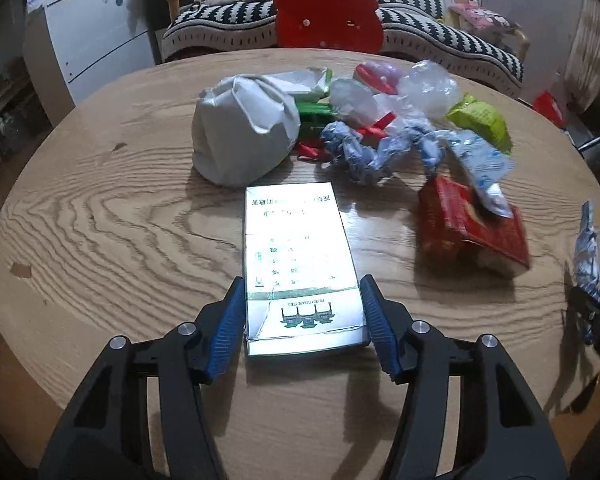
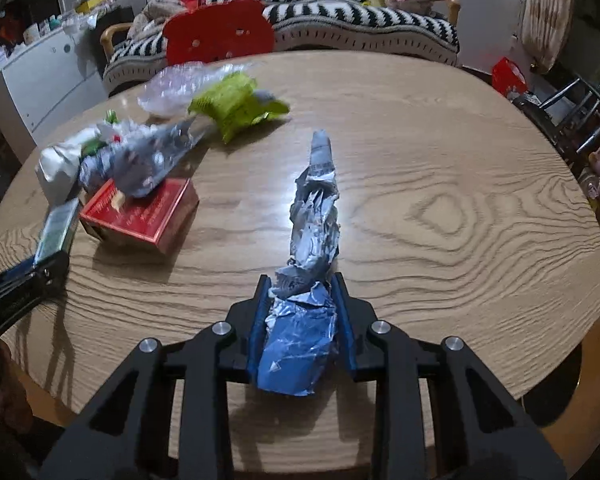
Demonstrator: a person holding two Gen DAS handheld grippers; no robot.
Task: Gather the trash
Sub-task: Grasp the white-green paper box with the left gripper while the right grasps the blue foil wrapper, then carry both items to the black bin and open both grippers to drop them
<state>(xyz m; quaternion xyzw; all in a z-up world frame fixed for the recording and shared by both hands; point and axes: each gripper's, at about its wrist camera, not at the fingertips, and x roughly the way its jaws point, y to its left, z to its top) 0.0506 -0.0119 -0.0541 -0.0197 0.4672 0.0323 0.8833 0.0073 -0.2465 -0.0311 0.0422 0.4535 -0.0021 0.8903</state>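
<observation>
Both grabs look just made: the left tool [image 1: 304,320] seemingly clamps the white box [image 1: 296,256], the right tool [image 2: 302,320] squeezes the foil wrapper [image 2: 314,240], and the trash pile [image 1: 340,120] waits on the desk [image 1: 120,200].

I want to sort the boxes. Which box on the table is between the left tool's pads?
The flat white cigarette box with green print, lying lengthwise between them. The red box lies off to the side, untouched.

Near edge: your left gripper [image 1: 304,312] straddles the flat carton [image 1: 300,264].
Behind it: the bag [image 1: 240,132].
Right: the box [image 1: 468,228].
</observation>
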